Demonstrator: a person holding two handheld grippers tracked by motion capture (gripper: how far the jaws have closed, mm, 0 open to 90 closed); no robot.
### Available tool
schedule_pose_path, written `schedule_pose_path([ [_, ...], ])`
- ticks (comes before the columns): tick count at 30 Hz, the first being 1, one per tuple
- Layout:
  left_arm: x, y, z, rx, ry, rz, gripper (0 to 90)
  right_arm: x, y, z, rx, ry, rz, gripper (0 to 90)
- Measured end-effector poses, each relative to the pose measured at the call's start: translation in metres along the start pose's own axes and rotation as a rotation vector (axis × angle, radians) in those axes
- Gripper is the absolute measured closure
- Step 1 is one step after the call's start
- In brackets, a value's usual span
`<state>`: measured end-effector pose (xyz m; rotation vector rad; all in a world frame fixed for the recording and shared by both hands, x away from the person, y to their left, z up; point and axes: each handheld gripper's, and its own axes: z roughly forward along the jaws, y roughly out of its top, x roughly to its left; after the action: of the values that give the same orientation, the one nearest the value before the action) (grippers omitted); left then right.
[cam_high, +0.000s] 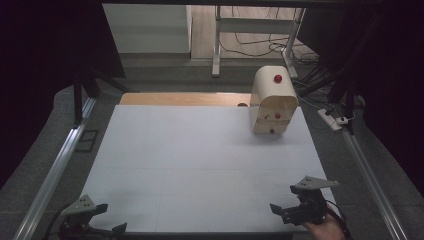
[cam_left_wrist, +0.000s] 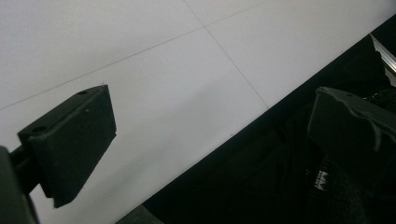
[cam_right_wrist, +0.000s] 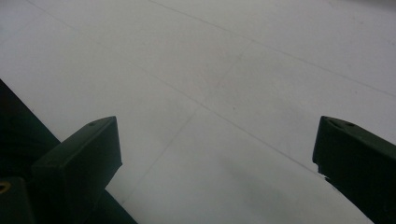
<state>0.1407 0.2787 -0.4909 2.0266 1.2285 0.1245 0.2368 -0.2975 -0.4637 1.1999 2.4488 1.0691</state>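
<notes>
A small wooden drawer chest (cam_high: 273, 102) with a rounded top stood at the far right of the white table (cam_high: 200, 165), well apart from both grippers. It carried a red knob (cam_high: 278, 78) on its curved top and two smaller red knobs (cam_high: 277, 116) on its stacked drawer fronts. The left gripper (cam_high: 111, 220) sat at the near left edge and the right gripper (cam_high: 280, 209) at the near right edge, held in a hand (cam_high: 327, 229). In each gripper view the black jaws stood wide apart with nothing between them.

The chest looked rigid, light enough to slide if tugged, and smooth-sided. The knobs seemed the natural hold, pinched from both sides, with the body likely needing bracing by the other gripper.
</notes>
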Motion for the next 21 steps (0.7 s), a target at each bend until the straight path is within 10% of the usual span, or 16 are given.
schedule_pose_path([
  [21,0.000,0.000,0.000,-0.001,-0.001,-0.001,1.2,-0.004,-0.022,-0.021,0.005,-0.056,0.060,0.2],
])
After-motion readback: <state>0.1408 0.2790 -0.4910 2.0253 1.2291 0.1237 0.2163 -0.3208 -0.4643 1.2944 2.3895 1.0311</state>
